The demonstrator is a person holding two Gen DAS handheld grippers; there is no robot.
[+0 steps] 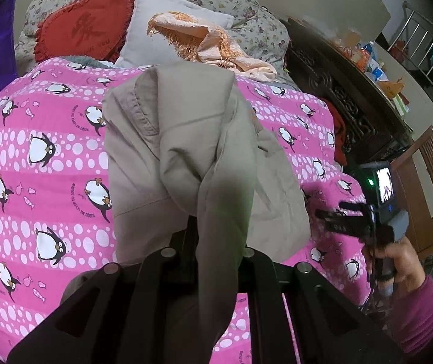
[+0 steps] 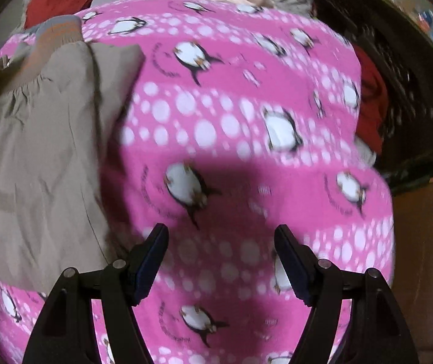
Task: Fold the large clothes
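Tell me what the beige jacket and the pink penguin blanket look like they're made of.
The jacket looks like a thin, matte woven fabric, maybe cotton or a blend: it shows crisp creases and stitched seams. The left gripper holds a bunched fold of it. The blanket looks like soft printed cotton, matte; blur leaves the weave unclear.

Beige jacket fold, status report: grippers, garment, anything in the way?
Left gripper shut on beige jacket, fabric bunched and lifted. Right gripper open, empty, over pink penguin blanket. Jacket partly folded on blanket. Nothing in the way.
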